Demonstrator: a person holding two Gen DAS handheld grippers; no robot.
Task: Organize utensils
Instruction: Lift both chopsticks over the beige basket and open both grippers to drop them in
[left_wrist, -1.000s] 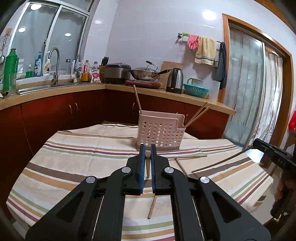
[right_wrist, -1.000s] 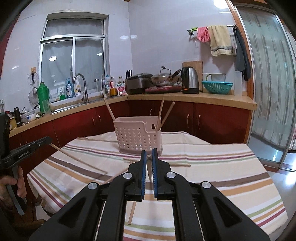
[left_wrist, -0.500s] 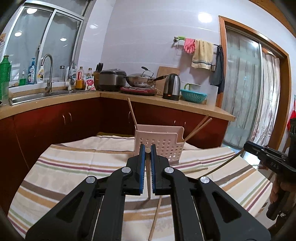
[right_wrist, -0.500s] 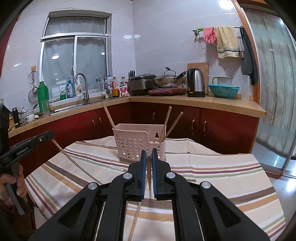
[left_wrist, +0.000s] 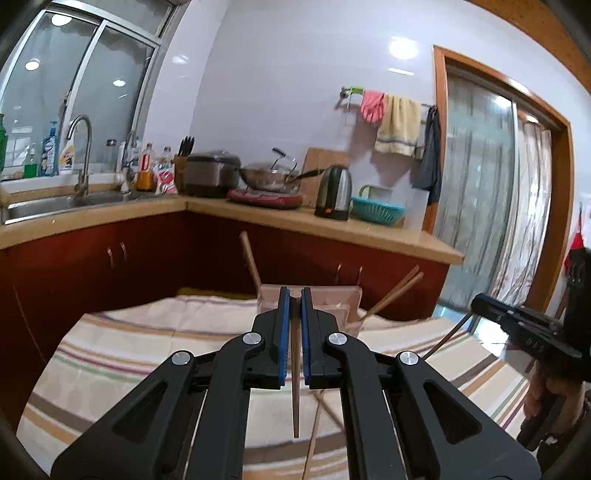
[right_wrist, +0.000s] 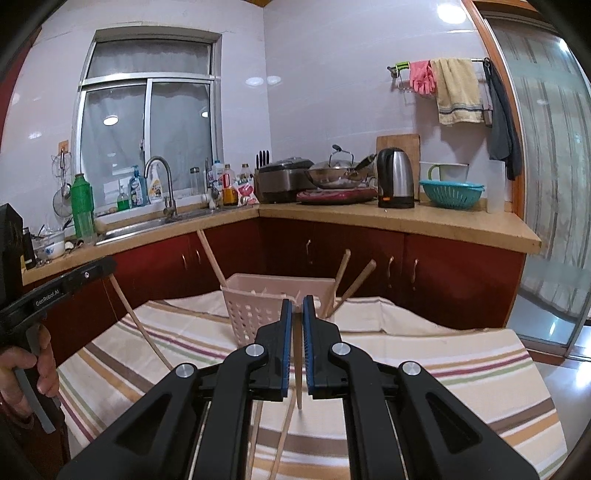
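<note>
My left gripper is shut on a wooden chopstick that hangs point-down between its blue pads, above the striped table. My right gripper is likewise shut on a second chopstick. Just ahead of both stands a pink perforated basket with three chopsticks leaning in it. In the right wrist view the left gripper's chopstick slants down toward the cloth. Loose chopsticks lie on the cloth under the grippers.
A kitchen counter with red cabinets wraps behind the table, holding a sink, bottles, a rice cooker, a wok, a kettle and a teal colander. A glass sliding door is at the right. A hand grips the left tool's handle.
Both grippers have risen and moved closer to the basket, each carrying its chopstick off the cloth. The basket now sits right behind the fingertips.
</note>
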